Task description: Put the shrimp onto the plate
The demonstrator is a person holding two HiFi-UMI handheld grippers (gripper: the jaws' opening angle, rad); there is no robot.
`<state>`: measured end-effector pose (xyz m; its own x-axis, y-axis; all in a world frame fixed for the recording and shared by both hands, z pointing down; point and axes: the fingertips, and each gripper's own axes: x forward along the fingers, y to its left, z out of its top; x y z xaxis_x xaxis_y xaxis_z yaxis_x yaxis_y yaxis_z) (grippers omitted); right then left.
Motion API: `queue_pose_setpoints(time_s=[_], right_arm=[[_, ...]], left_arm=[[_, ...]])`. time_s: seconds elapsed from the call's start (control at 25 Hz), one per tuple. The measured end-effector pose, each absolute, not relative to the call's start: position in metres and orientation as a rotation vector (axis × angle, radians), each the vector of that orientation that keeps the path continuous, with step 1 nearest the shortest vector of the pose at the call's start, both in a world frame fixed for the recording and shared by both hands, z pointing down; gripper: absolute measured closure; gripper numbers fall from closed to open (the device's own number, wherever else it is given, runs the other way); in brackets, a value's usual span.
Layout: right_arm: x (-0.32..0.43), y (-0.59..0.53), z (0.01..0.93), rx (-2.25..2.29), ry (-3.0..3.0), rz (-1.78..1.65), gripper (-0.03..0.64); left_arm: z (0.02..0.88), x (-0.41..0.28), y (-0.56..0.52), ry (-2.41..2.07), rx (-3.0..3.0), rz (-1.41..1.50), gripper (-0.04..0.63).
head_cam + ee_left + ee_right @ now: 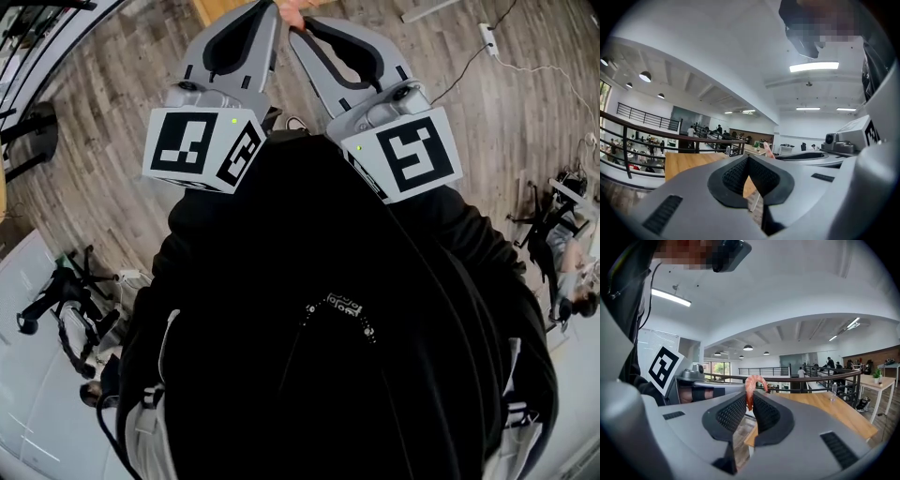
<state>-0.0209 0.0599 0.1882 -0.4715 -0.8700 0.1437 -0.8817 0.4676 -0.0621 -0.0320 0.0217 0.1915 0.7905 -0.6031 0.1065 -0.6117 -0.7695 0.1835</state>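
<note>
A pink curled shrimp (752, 386) sticks up from between the tips of my right gripper (750, 398), which is shut on its tail end. In the head view both grippers are held up before a black jacket, tips close together at the top edge, with the shrimp (292, 11) just showing there. My left gripper (748, 158) is shut, its pads meeting at the tip with nothing between them. From the left gripper view the shrimp (767, 149) shows beside the right gripper's body (813, 157). No plate is in view.
A wooden table (834, 412) lies beyond the jaws, seen too in the left gripper view (689, 163). A dark railing (811, 378) runs behind it, with people far off. Below is wood-plank floor (112, 141) with a cable (473, 56) and black stands (56, 291).
</note>
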Motion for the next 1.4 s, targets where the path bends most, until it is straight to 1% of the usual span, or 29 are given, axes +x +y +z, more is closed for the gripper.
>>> queue_pose_setpoints(time_s=[0.24, 0.56, 0.88, 1.4], right_arm=[[-0.043, 0.043, 0.19, 1.506, -2.637, 0.169, 0.561], [-0.048, 0.022, 0.195, 1.437, -2.663, 0.169, 0.561], [-0.042, -0.04, 0.192, 1.356, -2.741, 0.153, 0.561], [-0.02, -0.126, 0.2, 1.199, -2.784, 0.162, 0.561]], left_arm=[[0.202, -0.049, 0.004, -0.968, 2.734, 0.044, 0.591], [0.21, -0.067, -0.02, -1.065, 2.679, 0.065, 0.591], [0.211, -0.064, -0.073, -1.165, 2.665, 0.114, 0.591], [0.226, -0.03, -0.172, -1.242, 2.577, 0.158, 0.591]])
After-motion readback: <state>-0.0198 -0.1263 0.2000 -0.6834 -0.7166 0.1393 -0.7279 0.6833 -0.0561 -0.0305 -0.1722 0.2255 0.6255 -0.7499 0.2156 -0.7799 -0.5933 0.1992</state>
